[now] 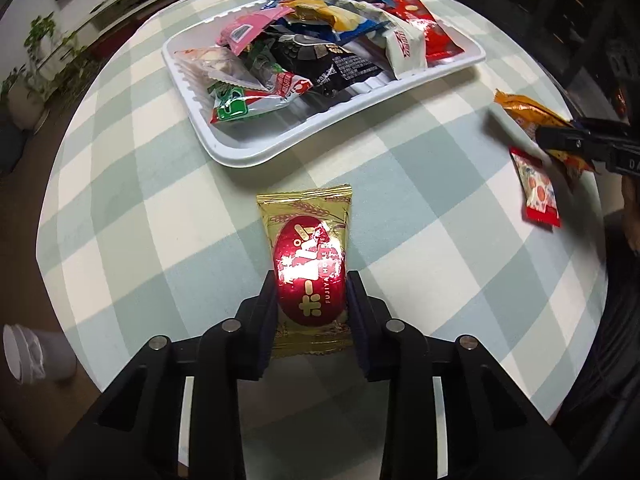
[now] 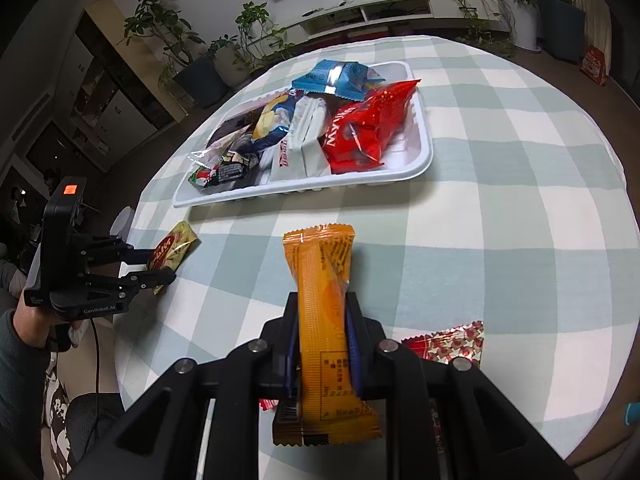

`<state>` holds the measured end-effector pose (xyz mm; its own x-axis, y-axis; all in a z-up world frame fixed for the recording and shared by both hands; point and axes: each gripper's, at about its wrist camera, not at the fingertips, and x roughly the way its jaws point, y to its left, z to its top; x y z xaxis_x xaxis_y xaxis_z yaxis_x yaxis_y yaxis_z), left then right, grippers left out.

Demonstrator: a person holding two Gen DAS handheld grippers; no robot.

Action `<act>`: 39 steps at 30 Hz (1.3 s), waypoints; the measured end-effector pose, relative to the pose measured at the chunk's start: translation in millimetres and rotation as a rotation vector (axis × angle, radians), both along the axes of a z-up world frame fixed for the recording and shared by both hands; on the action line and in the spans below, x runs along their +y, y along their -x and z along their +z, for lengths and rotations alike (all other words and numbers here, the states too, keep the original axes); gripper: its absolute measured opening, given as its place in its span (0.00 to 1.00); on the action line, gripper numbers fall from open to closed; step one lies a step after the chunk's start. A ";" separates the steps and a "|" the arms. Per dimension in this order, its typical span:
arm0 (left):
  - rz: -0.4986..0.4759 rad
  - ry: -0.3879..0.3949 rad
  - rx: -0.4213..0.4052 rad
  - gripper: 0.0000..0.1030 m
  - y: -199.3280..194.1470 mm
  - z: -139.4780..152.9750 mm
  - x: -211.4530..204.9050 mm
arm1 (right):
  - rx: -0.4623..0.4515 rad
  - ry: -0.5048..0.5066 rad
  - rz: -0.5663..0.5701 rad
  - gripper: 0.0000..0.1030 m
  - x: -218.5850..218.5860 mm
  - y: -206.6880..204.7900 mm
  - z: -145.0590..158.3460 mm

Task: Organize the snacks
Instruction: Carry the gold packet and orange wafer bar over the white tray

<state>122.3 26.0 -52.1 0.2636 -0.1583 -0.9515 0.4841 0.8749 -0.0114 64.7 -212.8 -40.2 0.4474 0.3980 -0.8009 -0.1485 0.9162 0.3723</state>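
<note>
Both grippers are pinching snacks w/ me hovering near the white plastic tray (image 1: pixel 256 156): left gripper (image 1: pixel 312 300) clamping gold-and-red foil cookie pack (image 1: pixel 306 256), right gripper (image 2: pixel 322 332) squeezing orange plastic bar wrapper (image 2: pixel 326 320), slick film probably slipping out before reaching it.

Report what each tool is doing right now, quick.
Left tool: closed on the gold snack packet.
Right tool: closed on the orange snack bar.
</note>
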 end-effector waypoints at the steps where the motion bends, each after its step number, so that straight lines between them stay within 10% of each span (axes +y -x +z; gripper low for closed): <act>1: 0.015 0.015 0.002 0.28 1.9 0.3 -0.2 | -0.001 0.000 -0.003 0.21 -0.5 0.1 0.1; 18: 0.171 0.382 -0.109 0.28 53.8 59.5 5.1 | -0.074 -0.039 -0.062 0.21 -14.9 3.8 14.1; 39: 0.341 0.566 -0.286 0.28 -48.2 141.5 16.6 | -0.342 -0.108 -0.067 0.21 14.3 -55.4 110.3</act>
